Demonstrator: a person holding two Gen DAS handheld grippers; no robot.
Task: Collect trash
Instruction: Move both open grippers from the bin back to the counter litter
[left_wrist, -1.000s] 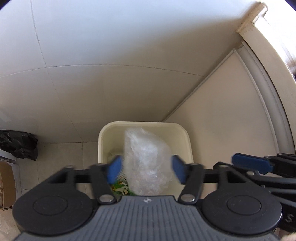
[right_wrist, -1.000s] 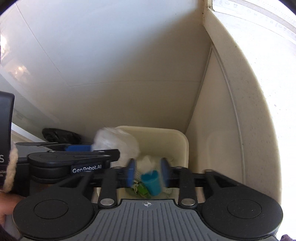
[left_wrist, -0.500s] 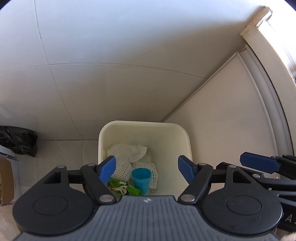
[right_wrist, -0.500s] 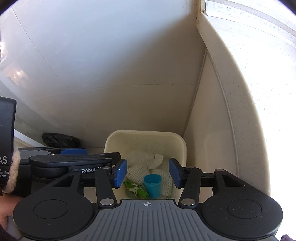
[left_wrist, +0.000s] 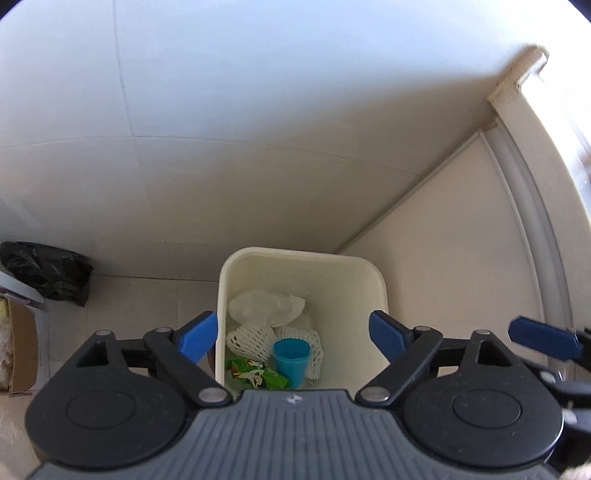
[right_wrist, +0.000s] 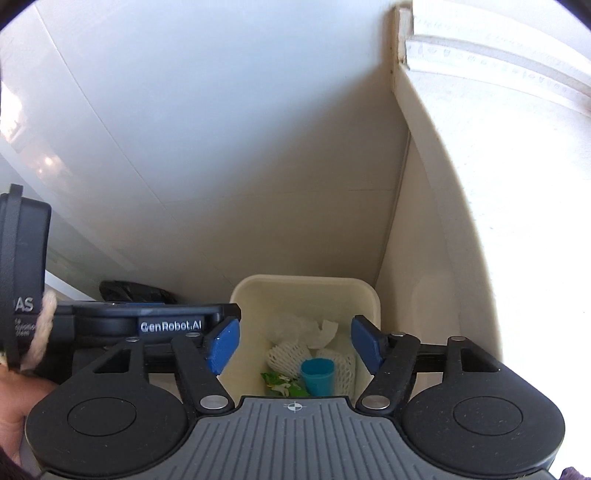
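Both claws, left claw (left_wrist: 293, 334) and right claw (right_wrist: 293, 347), hang released and empty above the bin (left_wrist: 301, 258) at lower centre. The trash, a blue cup (left_wrist: 291, 356) and white bag (left_wrist: 266, 306), lies inside. A careless withdrawal could knock the rim and tip the bin.

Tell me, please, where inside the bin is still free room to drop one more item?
Bare floor of the bin shows along its right wall, beside the foam nets. The left and near side are crowded: plastic bag, blue cup, green wrapper.
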